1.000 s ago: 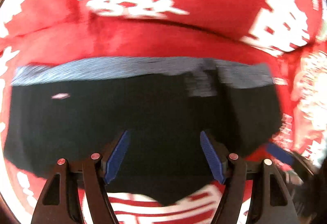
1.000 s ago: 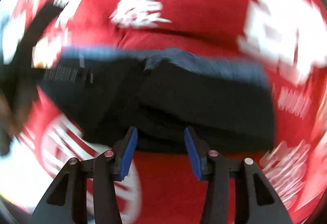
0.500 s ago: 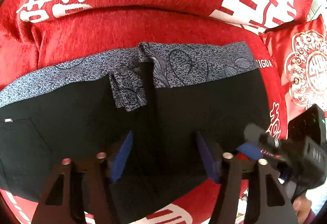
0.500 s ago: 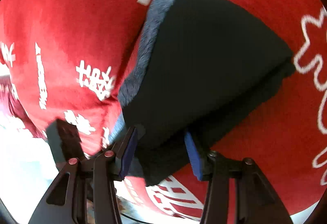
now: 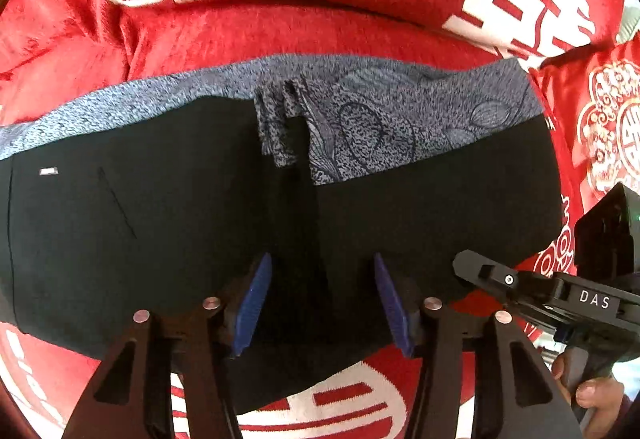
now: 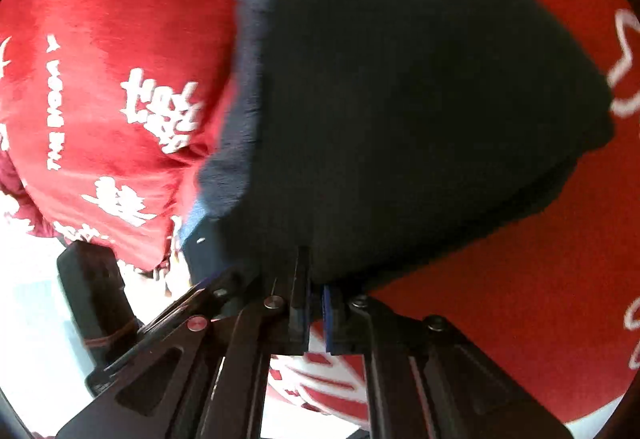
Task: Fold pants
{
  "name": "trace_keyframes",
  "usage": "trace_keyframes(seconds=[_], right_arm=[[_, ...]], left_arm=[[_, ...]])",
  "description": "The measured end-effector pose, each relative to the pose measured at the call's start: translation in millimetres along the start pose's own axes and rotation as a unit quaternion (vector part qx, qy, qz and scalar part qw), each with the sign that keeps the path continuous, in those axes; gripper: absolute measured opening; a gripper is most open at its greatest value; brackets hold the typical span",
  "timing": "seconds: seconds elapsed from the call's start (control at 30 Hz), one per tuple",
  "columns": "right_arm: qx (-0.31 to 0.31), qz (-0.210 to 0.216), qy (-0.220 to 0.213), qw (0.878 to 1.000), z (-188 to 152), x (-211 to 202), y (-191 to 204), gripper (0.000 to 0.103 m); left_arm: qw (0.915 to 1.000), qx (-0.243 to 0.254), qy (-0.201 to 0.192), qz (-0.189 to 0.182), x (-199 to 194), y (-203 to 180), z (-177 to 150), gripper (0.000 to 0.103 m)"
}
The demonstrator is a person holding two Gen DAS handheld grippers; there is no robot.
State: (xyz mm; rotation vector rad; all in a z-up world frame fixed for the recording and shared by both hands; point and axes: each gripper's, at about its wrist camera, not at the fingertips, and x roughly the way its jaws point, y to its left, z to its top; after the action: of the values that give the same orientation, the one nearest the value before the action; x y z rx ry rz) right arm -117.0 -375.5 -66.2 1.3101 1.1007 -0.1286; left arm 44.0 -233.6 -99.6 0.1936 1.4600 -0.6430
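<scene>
The pants (image 5: 200,223) lie flat on the red sofa (image 5: 320,35), long axis crosswise to the left gripper (image 5: 320,299), whose jaws gape above the near hem, while the right gripper (image 6: 316,313) is pinched on the right-end edge, nearer for folding

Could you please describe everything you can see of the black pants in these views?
The pants are black, soft-looking fabric with a grey-blue patterned waistband and a small pale tag on the left. They lie folded across a red sofa cover printed with white characters. The left gripper is open, its blue pads straddling the near edge. The right gripper is shut on a corner of the pants.
</scene>
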Motion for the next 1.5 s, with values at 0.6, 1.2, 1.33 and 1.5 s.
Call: trace_keyframes(seconds=[0.6, 1.2, 1.33, 1.5], right_arm=[[-0.178, -0.119, -0.058, 0.975, 117.1, -61.0, 71.0, 0.034], [-0.250, -0.203, -0.001, 0.947, 72.5, -43.9, 74.7, 0.056], [-0.265, -0.206, 0.002, 0.942, 51.5, -51.7, 76.4, 0.067], [-0.282, -0.203, 0.025, 0.937, 28.6, -56.3, 70.2, 0.080]], left_arm=[[0.9966, 0.040, -0.051, 0.051, -6.6, -50.5, 55.6, 0.065], [0.9926, -0.017, -0.008, 0.120, -3.8, -21.0, 12.1, 0.089], [0.9906, -0.031, -0.005, 0.133, -11.4, -17.7, -4.2, 0.103], [0.9886, -0.062, 0.009, 0.137, -10.6, -21.7, -22.5, 0.103]])
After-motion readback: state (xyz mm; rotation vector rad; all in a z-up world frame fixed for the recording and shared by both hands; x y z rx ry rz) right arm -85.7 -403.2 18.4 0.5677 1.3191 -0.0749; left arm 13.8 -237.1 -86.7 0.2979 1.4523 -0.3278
